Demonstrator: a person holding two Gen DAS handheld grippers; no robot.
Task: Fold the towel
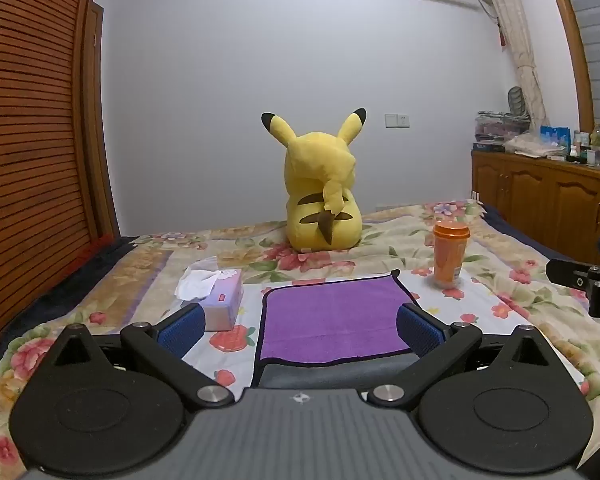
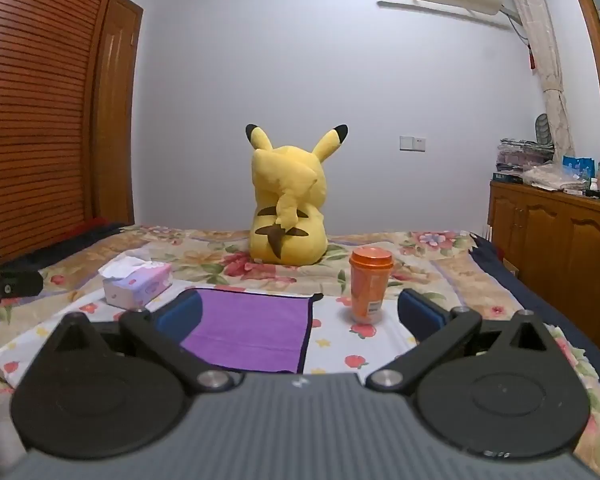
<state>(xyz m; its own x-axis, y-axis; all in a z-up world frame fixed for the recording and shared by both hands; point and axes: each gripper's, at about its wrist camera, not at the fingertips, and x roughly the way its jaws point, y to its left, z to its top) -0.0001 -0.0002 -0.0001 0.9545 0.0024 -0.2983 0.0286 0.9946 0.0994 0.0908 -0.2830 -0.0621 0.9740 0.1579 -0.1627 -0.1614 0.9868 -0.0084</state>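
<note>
A purple towel with a dark border lies flat on the floral bedspread, right in front of my left gripper. The left gripper is open and empty, its blue pads either side of the towel's near part. In the right wrist view the towel lies to the left of centre. My right gripper is open and empty above the bed, its left pad over the towel's left part. The right gripper also shows at the right edge of the left wrist view.
A tissue box stands left of the towel and an orange lidded cup stands right of it; both show in the right wrist view, box and cup. A yellow plush toy sits further back. A wooden cabinet lines the right.
</note>
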